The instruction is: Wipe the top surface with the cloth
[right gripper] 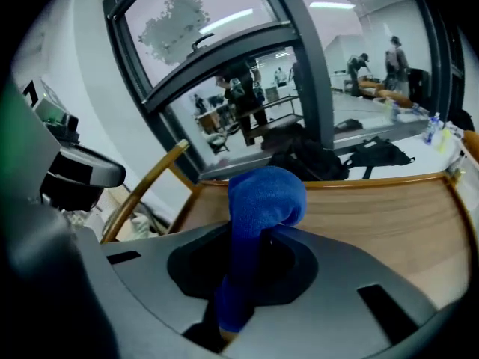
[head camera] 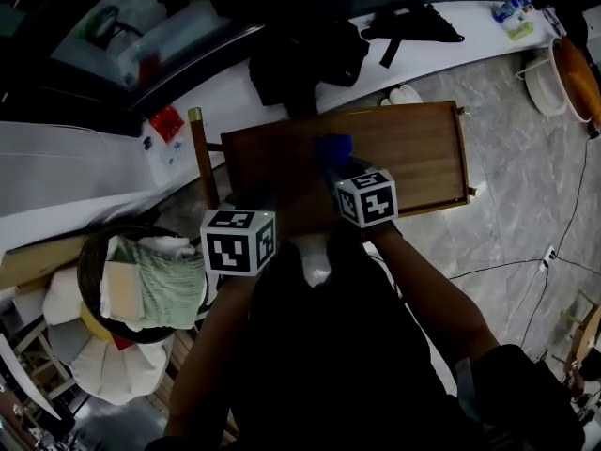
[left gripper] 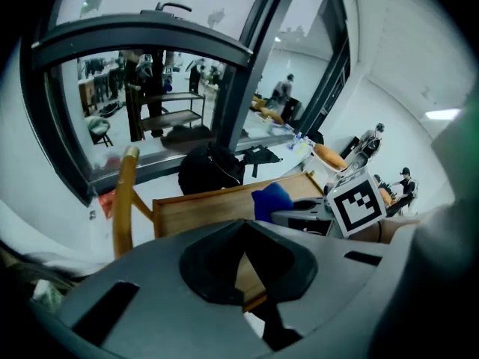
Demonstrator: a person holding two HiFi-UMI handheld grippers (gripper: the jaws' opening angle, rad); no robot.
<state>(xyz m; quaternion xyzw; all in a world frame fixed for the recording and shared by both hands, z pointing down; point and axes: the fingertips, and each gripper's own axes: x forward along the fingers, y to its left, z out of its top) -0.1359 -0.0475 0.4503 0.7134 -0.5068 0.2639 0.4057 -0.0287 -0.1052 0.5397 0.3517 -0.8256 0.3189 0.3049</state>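
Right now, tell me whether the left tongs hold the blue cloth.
No, the blue cloth is pinched in the right tongs, while the left tongs hold nothing.

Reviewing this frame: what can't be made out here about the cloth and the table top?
- Whether the blue cloth touches the wooden top: head view, the right hand-held gripper covers it; right gripper view, its body hides the cloth's lower end.
- The top's near-left corner: head view, the left hand-held gripper covers it.
- Any dirt on the top: too small to tell in every view.
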